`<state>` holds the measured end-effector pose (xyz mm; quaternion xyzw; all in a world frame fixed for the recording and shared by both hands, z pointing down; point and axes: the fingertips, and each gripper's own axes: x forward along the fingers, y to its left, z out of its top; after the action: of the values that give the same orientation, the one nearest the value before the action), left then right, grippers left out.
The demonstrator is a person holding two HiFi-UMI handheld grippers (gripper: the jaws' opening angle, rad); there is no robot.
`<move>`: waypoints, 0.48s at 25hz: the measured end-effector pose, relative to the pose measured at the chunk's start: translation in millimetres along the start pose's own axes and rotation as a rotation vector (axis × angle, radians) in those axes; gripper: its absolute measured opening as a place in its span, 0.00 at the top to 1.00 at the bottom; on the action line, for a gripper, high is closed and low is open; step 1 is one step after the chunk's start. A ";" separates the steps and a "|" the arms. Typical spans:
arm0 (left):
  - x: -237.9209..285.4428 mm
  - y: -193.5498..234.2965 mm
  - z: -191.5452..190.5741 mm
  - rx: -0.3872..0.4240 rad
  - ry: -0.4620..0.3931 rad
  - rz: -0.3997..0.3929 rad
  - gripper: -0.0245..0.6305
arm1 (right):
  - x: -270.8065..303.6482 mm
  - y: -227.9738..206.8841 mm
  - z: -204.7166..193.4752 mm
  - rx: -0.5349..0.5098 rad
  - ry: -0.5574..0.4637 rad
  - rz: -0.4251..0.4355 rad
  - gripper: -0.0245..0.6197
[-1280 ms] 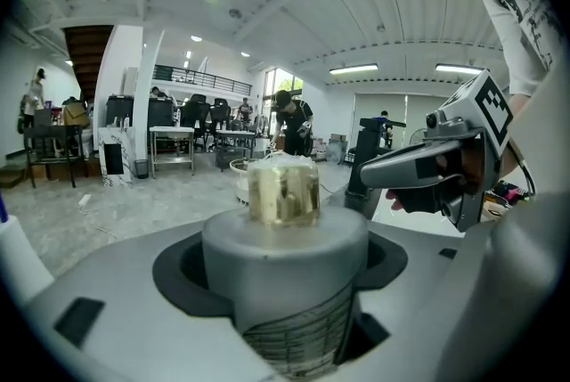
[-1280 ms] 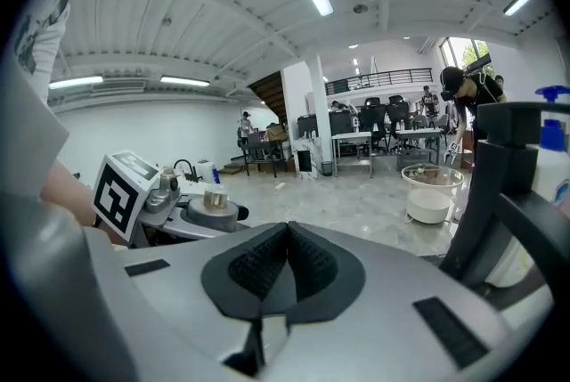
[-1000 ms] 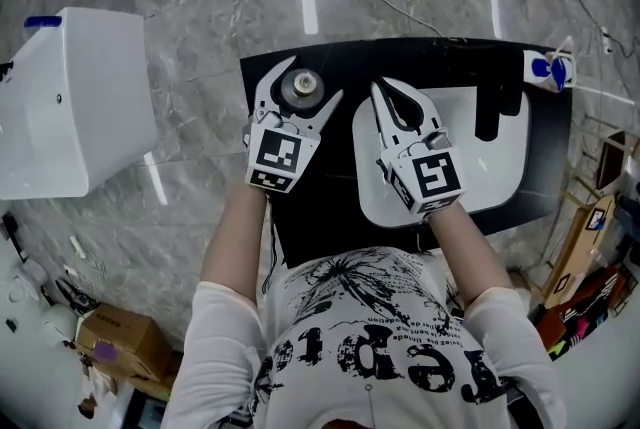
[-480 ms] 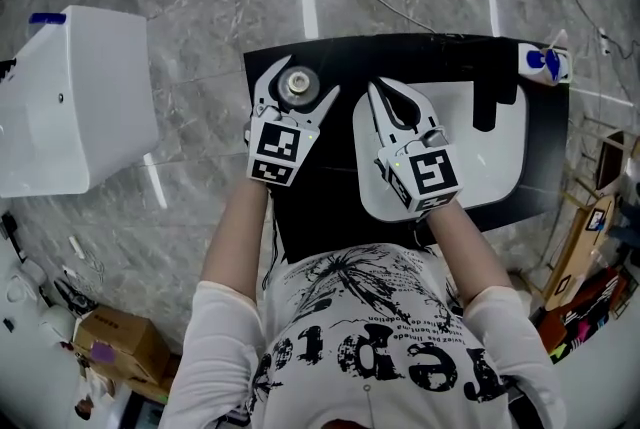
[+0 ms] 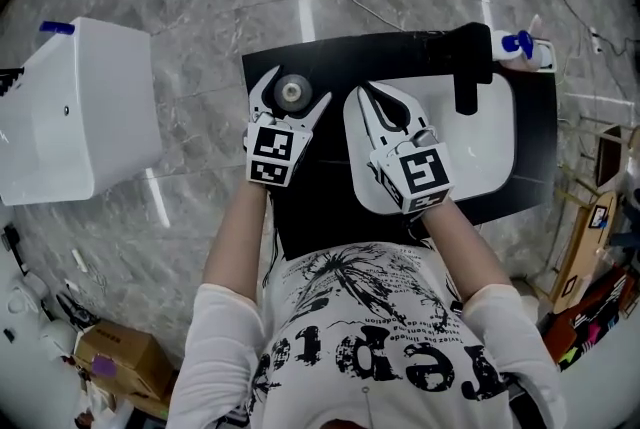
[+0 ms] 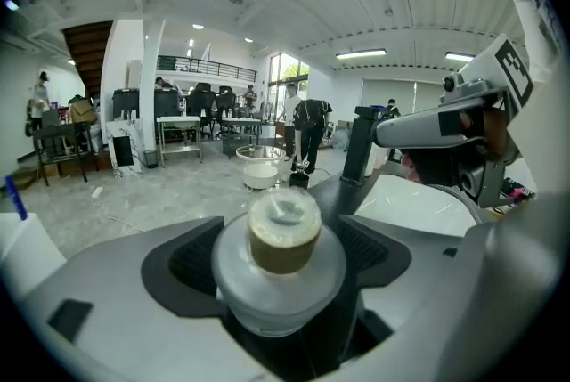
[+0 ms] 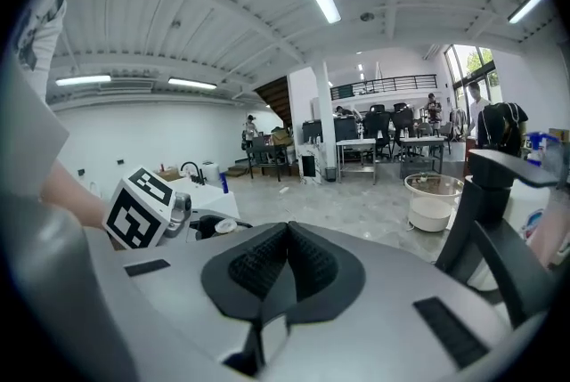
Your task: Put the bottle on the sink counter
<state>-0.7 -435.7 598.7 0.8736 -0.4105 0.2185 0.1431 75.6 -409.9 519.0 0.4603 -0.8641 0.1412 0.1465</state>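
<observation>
On the left gripper [image 5: 298, 87] the jaws have just been opening, wide around the bottle [image 6: 283, 233] on the black counter [image 5: 310, 207]. The right gripper [image 7: 287, 239] is closed, empty.

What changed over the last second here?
The left gripper has just been opening its jaws, letting go of the bottle, which stands between them on the black sink counter. Unchanged: the bottle's spot, and the right gripper, jaws together over the white basin.
</observation>
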 end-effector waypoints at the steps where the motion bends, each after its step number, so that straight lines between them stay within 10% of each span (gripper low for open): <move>1: -5.0 -2.0 5.6 0.008 -0.010 0.008 0.38 | -4.9 0.7 2.5 -0.004 -0.006 0.000 0.94; 12: -112.1 -61.6 110.2 0.099 -0.236 0.032 0.45 | -88.1 21.8 48.7 -0.066 -0.080 0.007 0.94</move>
<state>12.8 -371.2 443.2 0.8926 -0.4272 0.1366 0.0470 98.4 -350.2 438.2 0.4574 -0.8751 0.0947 0.1265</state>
